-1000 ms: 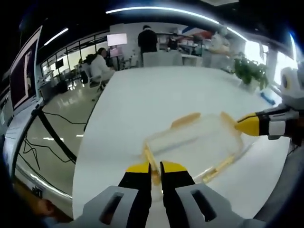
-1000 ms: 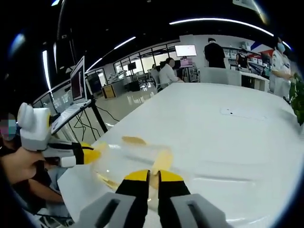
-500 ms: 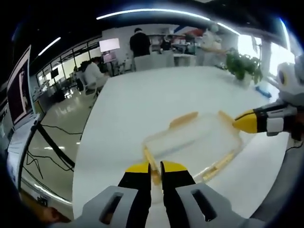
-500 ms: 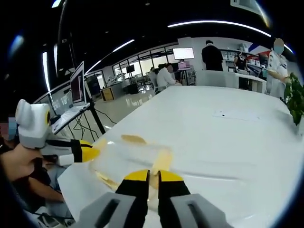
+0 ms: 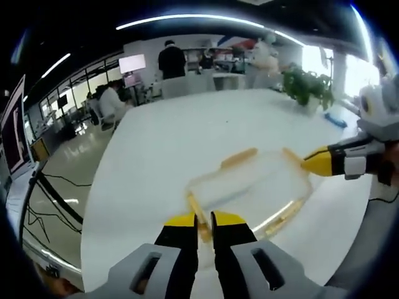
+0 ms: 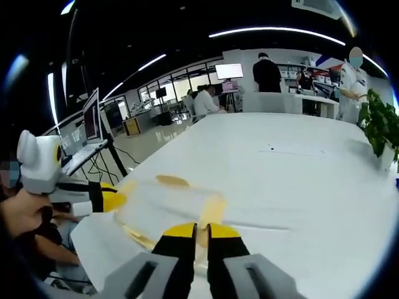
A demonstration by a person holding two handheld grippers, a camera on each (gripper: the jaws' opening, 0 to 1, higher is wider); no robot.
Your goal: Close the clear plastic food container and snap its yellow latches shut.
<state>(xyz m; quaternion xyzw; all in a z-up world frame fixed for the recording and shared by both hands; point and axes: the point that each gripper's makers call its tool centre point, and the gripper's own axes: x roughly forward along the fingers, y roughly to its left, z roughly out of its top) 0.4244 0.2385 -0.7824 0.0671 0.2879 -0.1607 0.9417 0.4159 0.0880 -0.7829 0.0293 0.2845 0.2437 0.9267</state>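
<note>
Clear plastic makes the food container (image 5: pixel 249 187) hard for us to read: its walls nearly vanish against the white table (image 5: pixel 168 137), and we cannot tell whether the lid is fully seated or which yellow latches (image 5: pixel 239 157) are snapped down. In the left gripper view the left gripper (image 5: pixel 204 219) has its yellow-tipped jaws drawn close together around the latch on the container's near end; we see a strip of yellow in the narrow gap, though the actual contact is hidden behind the tips. From the right the right gripper (image 5: pixel 310 163) comes in, its tip touching the far right corner of the container, jaw state unclear from here. In the right gripper view that same right gripper (image 6: pixel 197 229) shows its jaws nearly closed on a yellow latch (image 6: pixel 211 212) at its end, again with the pinch point masked. The left gripper (image 6: pixel 118 200) enters from the left, a hand (image 6: pixel 25 215) gripping it, cut off at the edge. Around us we have a laptop (image 6: pixel 90 128) on a stand at the left, a potted plant (image 5: pixel 305 90) at the table's far right, and people (image 5: pixel 171 61) beyond the far end, nothing standing between jaws and container.
</note>
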